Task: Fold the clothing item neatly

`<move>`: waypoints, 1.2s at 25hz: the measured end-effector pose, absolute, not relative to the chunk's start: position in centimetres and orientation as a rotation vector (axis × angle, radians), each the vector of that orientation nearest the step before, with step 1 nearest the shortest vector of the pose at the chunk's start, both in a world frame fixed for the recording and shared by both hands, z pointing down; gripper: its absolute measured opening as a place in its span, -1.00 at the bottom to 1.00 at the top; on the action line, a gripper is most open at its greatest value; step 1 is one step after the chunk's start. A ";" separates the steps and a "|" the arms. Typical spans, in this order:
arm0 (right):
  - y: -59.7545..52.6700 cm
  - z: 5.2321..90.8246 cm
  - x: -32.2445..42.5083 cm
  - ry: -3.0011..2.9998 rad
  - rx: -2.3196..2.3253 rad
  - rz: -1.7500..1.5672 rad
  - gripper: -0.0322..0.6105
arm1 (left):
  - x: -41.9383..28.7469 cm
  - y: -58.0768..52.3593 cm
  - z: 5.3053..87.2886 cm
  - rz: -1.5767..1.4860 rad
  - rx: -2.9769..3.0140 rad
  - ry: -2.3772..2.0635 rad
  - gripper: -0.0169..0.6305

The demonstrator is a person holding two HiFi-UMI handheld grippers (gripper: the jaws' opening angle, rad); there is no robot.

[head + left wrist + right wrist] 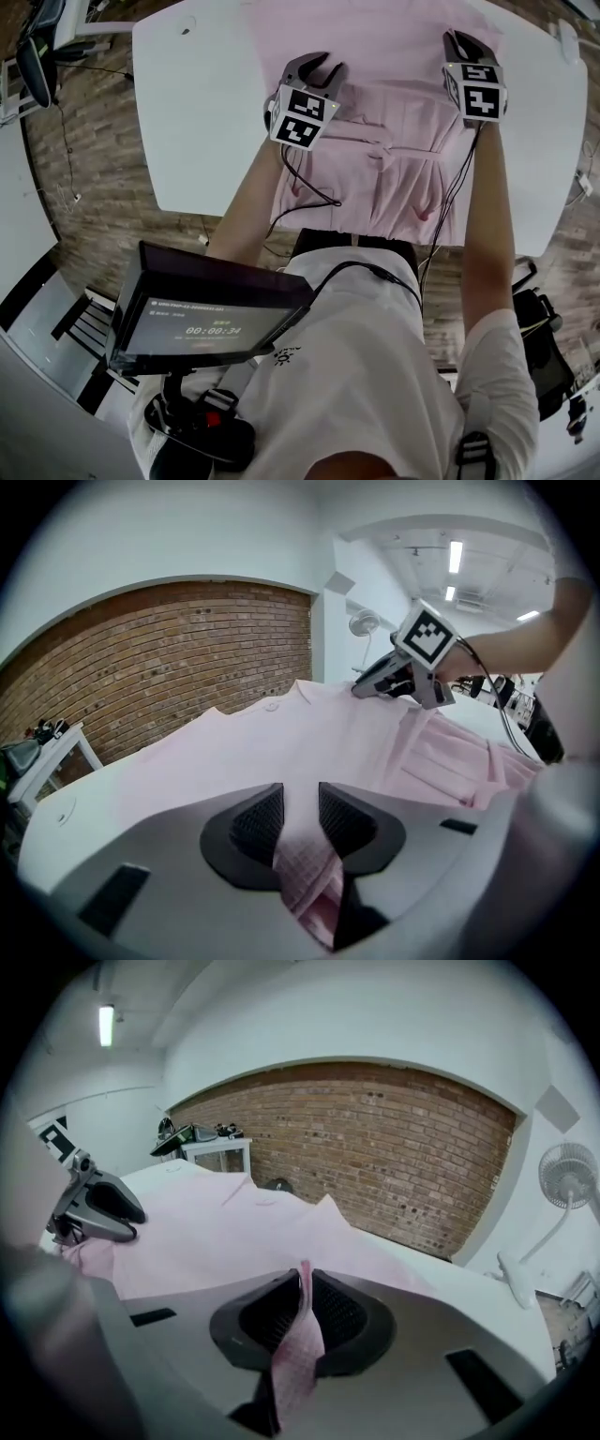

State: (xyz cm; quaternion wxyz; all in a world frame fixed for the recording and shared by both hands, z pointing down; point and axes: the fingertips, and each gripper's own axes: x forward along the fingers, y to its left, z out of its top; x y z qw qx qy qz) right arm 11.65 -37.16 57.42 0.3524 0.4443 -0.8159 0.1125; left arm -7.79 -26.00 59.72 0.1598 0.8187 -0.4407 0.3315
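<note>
A white counter [197,112] [56,822] [450,1279] with rounded corners is standing on a wood-patterned floor [103,197]. A pink garment [375,56] [281,738] [234,1232] is lying spread across its middle, running from the far edge toward the near one. Its far part is lying flat and its near part is bunching into folds. Bare white surface is showing on both sides.
</note>
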 end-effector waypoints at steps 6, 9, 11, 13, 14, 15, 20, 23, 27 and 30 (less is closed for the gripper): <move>-36.0 56.3 15.6 -2.154 1.173 0.404 -0.60 | -7.3 -25.2 58.3 0.942 2.376 -1.267 -0.60; -32.5 55.3 14.5 -2.280 0.982 0.435 -0.62 | -7.0 -24.6 57.8 0.928 2.384 -1.266 -0.60; -29.9 55.7 13.1 -2.312 0.836 0.432 -0.78 | -6.7 -24.4 57.6 0.925 2.385 -1.260 -0.60; -28.7 56.8 11.6 -2.277 0.761 0.413 -0.89 | -7.4 -24.6 57.9 0.926 2.375 -1.258 -0.60; -28.5 57.4 10.9 -2.251 0.739 0.410 -0.89 | -8.0 -24.8 58.1 0.919 2.363 -1.257 -0.60; -28.4 57.9 10.3 -2.224 0.725 0.410 -0.89 | -8.7 -25.1 58.3 0.905 2.346 -1.255 -0.60; -28.3 59.4 10.6 -2.133 0.719 0.407 -0.89 | -10.4 -25.9 58.8 0.817 2.268 -1.251 -0.60; -28.4 59.4 11.3 -2.105 0.732 0.410 -0.89 | -10.6 -25.9 58.9 0.840 2.271 -1.238 -0.60; -28.2 60.1 12.1 -2.102 0.751 0.451 -0.89 | -10.5 -25.8 59.6 0.882 2.269 -1.233 -0.60; -27.5 60.1 13.6 -2.141 0.780 0.527 -0.89 | -9.0 -25.0 59.7 0.912 2.281 -1.246 -0.60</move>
